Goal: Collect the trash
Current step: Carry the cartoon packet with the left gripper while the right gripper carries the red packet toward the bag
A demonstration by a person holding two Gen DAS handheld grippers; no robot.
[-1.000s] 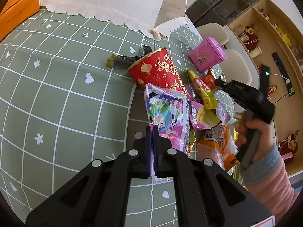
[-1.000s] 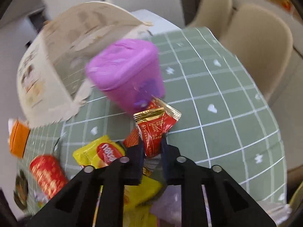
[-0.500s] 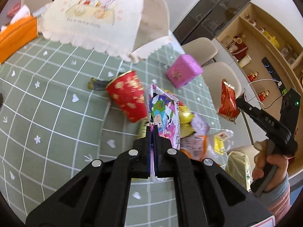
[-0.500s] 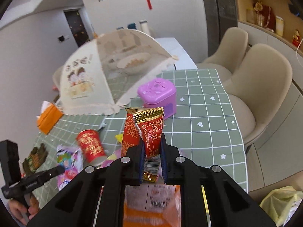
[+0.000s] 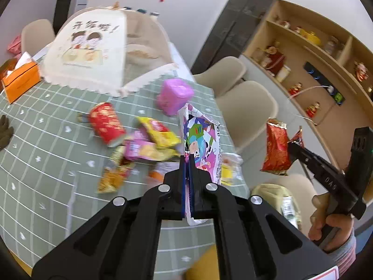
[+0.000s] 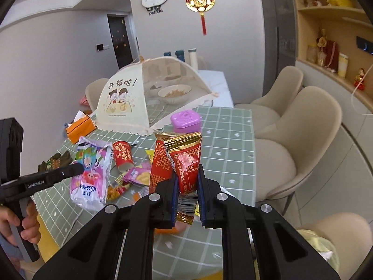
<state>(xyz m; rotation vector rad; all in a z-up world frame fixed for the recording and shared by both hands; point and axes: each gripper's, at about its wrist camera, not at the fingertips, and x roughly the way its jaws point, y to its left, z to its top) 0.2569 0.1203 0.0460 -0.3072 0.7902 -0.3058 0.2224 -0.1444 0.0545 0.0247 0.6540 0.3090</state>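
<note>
Your left gripper (image 5: pixel 187 161) has its fingers clamped on the cartoon wrapper (image 5: pixel 201 144) – pinched at its lower end, so it stands upright above the surface (image 5: pixel 46 154). Your right gripper (image 6: pixel 187 182) grips the red packets (image 6: pixel 179 163) likewise, long axis vertical – lifted clear, probably for carrying to the yellowish bag (image 5: pixel 272 193).

Up off the table, a cartoon-printed pink-and-white wrapper (image 5: pixel 202 144) hangs pinched upright; two red-and-gold foil packets (image 6: pixel 184 163) are clamped together likewise. Yellow, pink and orange wrappers (image 5: pixel 149 147) lie heaped beside a toppled red cup (image 5: pixel 106 122).
</note>
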